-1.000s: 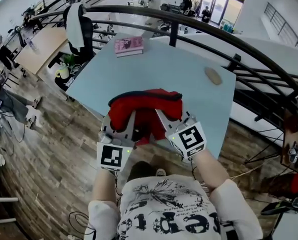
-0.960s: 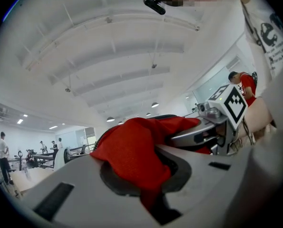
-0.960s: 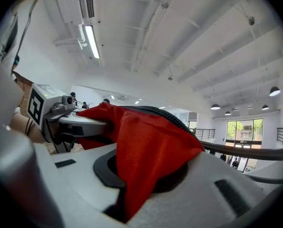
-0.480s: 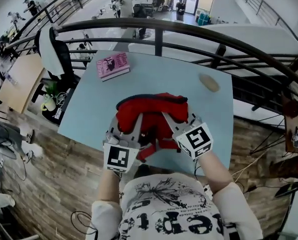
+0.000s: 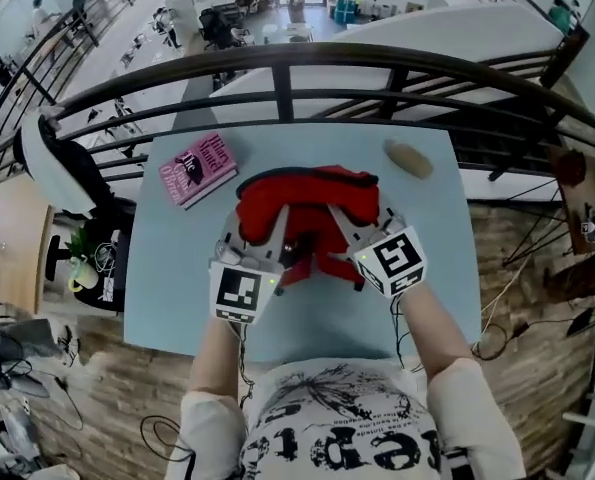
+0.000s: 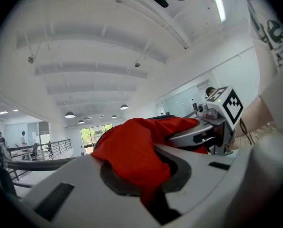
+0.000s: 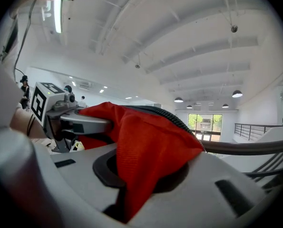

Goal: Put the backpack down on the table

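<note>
Head view: the red backpack (image 5: 307, 200) is over the middle of the pale blue surface (image 5: 177, 278), with a pink book (image 5: 197, 168) to its far left and a brown lump (image 5: 408, 158) to its far right; whether it rests there cannot be told

Left gripper view: the left gripper (image 6: 148, 175) is clamped on a fold of its red cloth

Right gripper view: the right gripper (image 7: 141, 175) pinches another fold
</note>
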`<state>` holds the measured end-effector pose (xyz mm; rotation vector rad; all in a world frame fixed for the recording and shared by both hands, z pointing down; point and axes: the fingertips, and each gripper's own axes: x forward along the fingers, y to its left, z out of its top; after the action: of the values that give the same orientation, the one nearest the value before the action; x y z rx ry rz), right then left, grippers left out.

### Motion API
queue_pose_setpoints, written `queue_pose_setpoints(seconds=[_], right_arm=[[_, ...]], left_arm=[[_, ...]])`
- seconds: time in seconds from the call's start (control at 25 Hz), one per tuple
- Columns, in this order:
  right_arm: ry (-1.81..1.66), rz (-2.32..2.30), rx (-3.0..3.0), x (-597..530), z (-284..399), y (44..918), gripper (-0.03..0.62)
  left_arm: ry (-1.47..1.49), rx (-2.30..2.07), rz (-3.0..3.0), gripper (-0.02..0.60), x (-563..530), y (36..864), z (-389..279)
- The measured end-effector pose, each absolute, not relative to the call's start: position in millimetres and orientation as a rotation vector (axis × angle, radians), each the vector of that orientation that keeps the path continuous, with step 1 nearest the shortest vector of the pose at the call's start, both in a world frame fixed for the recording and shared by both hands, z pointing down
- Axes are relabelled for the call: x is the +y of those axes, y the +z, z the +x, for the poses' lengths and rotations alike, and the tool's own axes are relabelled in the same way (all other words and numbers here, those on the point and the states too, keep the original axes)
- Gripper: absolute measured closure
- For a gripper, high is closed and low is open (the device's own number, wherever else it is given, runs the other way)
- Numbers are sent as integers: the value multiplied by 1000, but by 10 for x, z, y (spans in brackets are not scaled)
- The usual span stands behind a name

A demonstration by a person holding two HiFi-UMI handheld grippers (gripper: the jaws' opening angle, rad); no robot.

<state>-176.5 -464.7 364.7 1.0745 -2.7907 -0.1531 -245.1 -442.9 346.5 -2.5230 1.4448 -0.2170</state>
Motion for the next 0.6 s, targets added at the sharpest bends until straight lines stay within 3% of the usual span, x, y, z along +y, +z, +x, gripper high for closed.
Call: queue_pose_setpoints(seconds=[0.6], right_arm=[[22, 1163, -2676, -5129, -1814, 4307, 530]], left_arm=[[-259, 1316, -2687, 548, -5025, 4121, -2525]])
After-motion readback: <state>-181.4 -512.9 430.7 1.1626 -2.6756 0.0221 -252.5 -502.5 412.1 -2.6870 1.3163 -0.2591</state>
